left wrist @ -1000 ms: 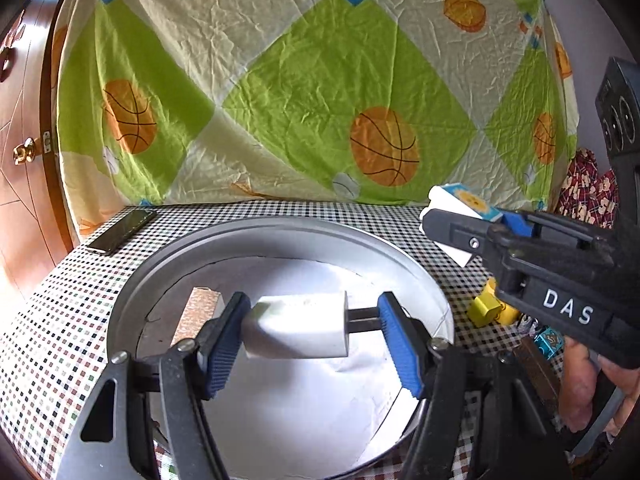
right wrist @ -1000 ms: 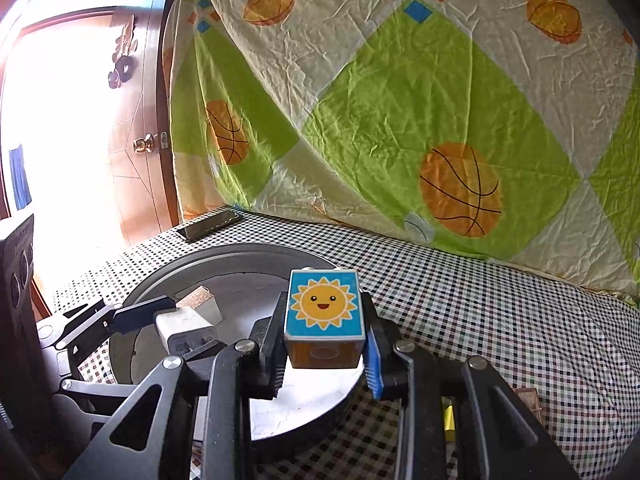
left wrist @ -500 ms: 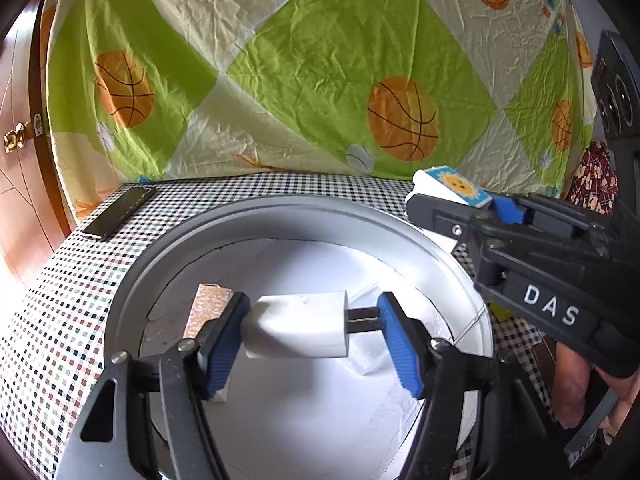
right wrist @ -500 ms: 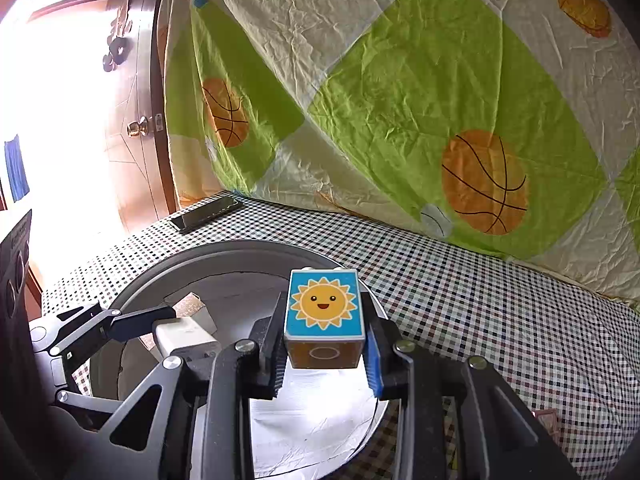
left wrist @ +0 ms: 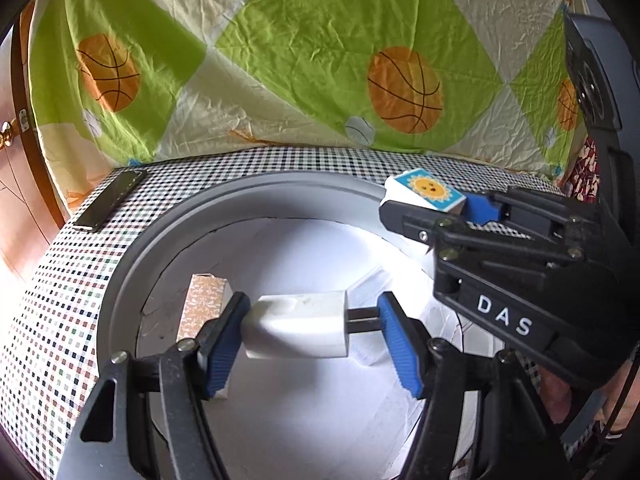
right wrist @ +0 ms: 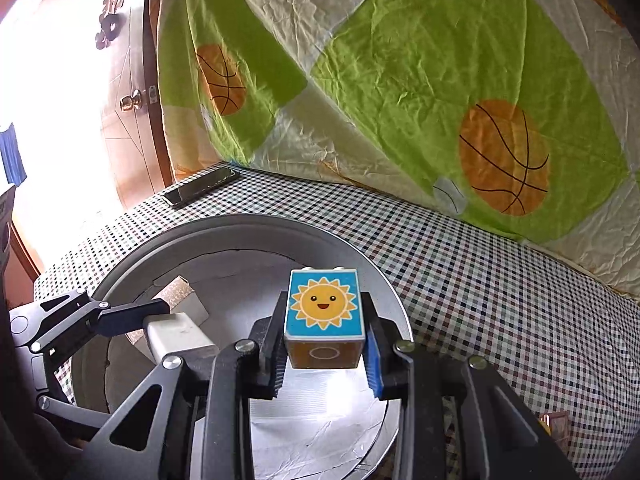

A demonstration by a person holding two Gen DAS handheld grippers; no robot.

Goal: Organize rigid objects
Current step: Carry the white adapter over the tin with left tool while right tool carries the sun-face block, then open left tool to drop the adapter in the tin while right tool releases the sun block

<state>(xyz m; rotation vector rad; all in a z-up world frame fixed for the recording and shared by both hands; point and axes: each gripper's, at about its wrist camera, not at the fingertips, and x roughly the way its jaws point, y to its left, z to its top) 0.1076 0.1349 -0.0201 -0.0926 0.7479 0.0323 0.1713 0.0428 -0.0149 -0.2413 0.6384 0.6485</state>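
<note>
Rigid objects are held over a round grey basin (left wrist: 120,264) lined with white paper; the basin stands on a desk (right wrist: 460,280) covered in a small checked cloth. The left gripper (left wrist: 312,326) is clamped on a white charger plug (left wrist: 298,330), one blue pad against its body and the other against its two dark prongs, so the plug lies crosswise above the basin floor. The right gripper (right wrist: 326,344) is closed tight on a toy block (right wrist: 324,312) with a smiling sun on a blue face; the block sits above the basin's right part, just inside the rim. Inside the basin, a small patterned box (left wrist: 202,304) rests on the paper, partly behind the left gripper's pad. A dark phone (right wrist: 202,188) lies flat on the desk beyond the basin, near the far left corner; a green and cream sheet (right wrist: 400,60) printed with basketballs hangs behind the desk.
</note>
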